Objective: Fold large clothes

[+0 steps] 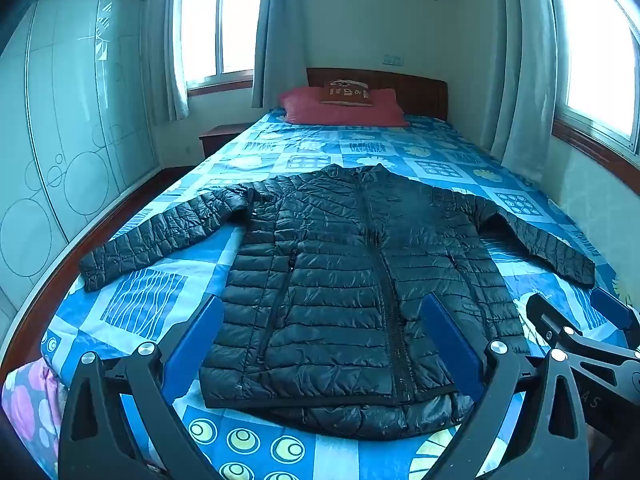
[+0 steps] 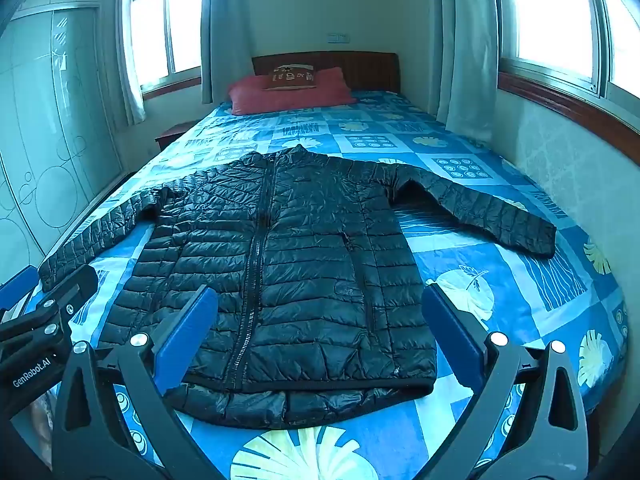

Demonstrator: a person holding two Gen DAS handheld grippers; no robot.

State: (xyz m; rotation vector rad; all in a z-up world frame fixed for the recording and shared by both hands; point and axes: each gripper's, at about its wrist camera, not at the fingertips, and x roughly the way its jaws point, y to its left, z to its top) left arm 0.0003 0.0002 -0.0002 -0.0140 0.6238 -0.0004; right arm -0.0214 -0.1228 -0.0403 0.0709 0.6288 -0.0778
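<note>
A black quilted puffer jacket (image 1: 340, 272) (image 2: 280, 272) lies flat and zipped on the bed, front up, collar toward the headboard, both sleeves spread out to the sides. My left gripper (image 1: 322, 320) hovers open above the jacket's hem end, its blue pads (image 1: 196, 340) wide apart with nothing between them. My right gripper (image 2: 320, 312) is likewise open over the hem, right of the left one. In the left wrist view the right gripper (image 1: 580, 324) shows at the right edge. In the right wrist view the left gripper (image 2: 44, 304) shows at the left edge.
The bed (image 1: 140, 304) has a blue patterned cover, red pillows (image 1: 344, 110) (image 2: 288, 92) and a wooden headboard. A glass-fronted wardrobe (image 1: 72, 128) stands to the left across a narrow floor strip. A wall with a window (image 2: 560, 20) runs along the bed's right side.
</note>
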